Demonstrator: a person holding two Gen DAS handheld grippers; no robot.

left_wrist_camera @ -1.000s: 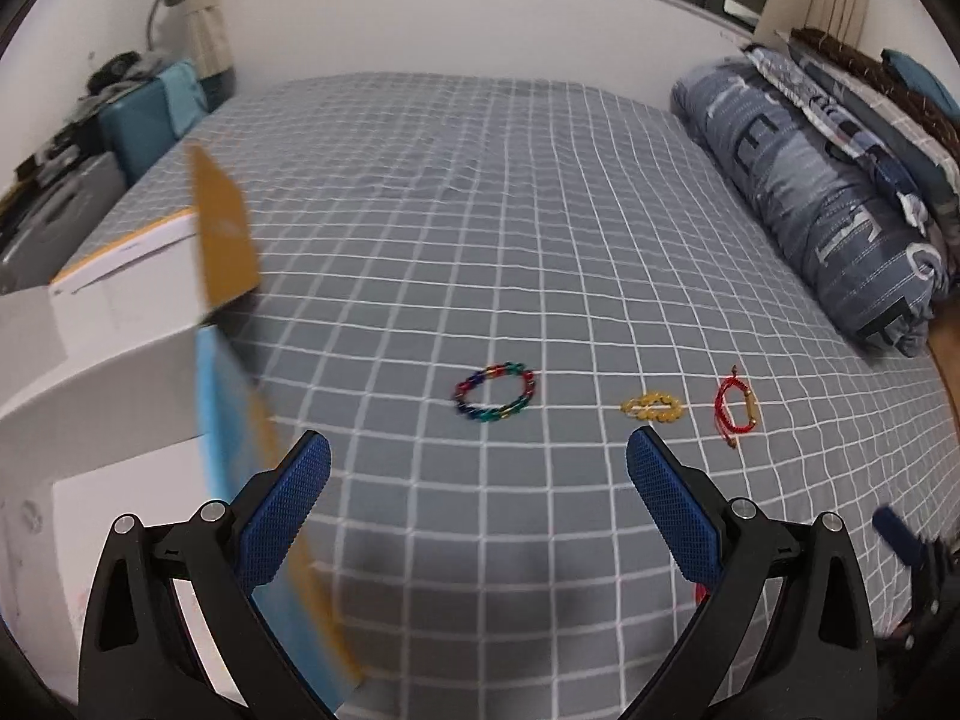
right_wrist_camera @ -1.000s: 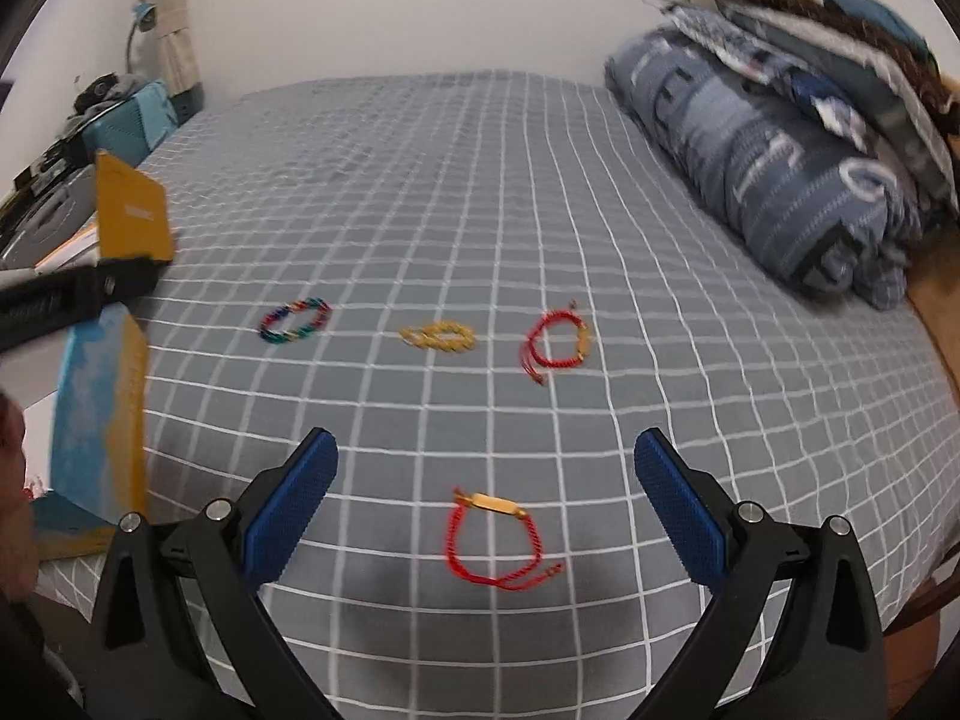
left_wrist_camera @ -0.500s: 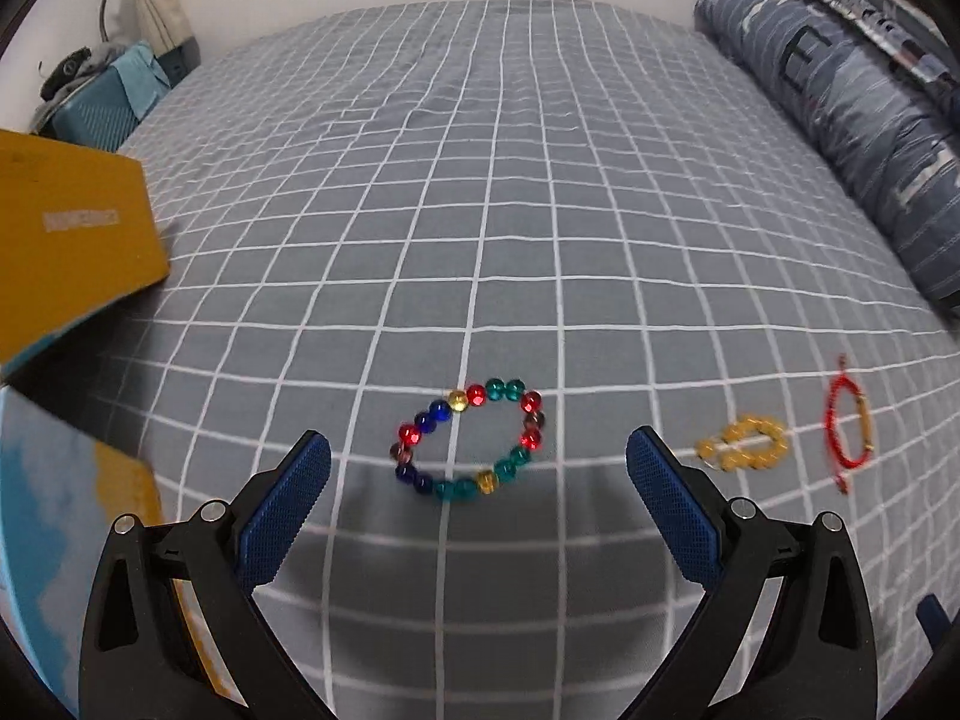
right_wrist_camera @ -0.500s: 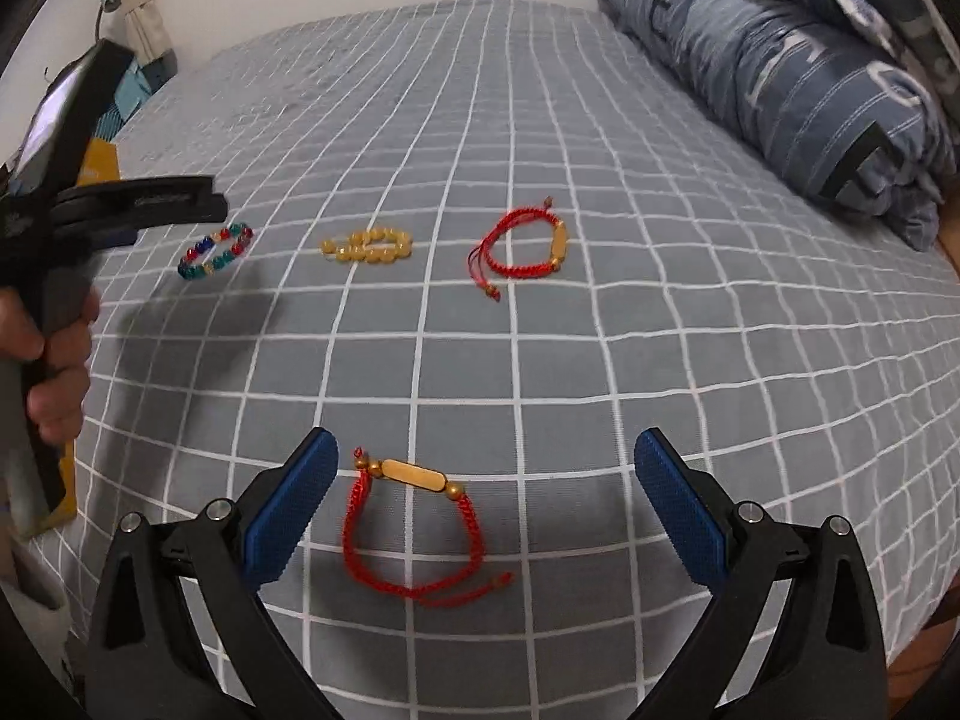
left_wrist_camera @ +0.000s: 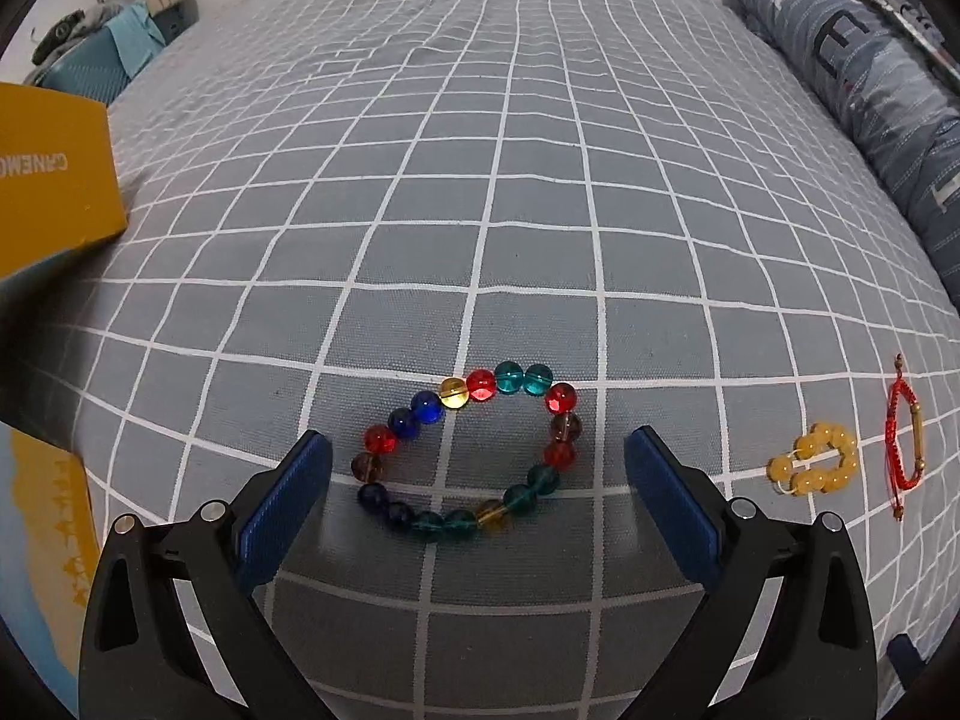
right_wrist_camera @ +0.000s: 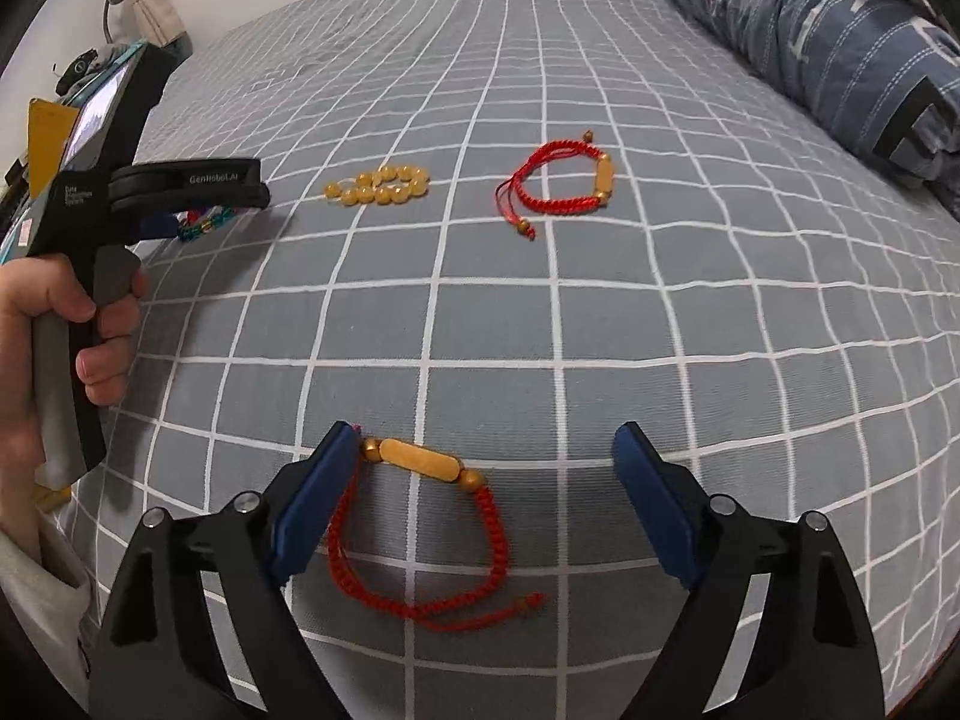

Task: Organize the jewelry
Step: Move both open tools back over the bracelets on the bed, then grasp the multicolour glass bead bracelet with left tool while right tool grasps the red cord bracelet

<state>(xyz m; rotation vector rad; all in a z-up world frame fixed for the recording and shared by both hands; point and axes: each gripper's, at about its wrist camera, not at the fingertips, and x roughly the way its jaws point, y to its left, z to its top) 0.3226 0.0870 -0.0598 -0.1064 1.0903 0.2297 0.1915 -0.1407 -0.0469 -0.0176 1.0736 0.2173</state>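
Four bracelets lie on the bedsheet: two red cord, one yellow, one multicoloured; both tongs gape, empty.

Glossy, translucent glass-like beads form the multicoloured bracelet on the matt woven checked bedsheet, beside a braided red cord bracelet.
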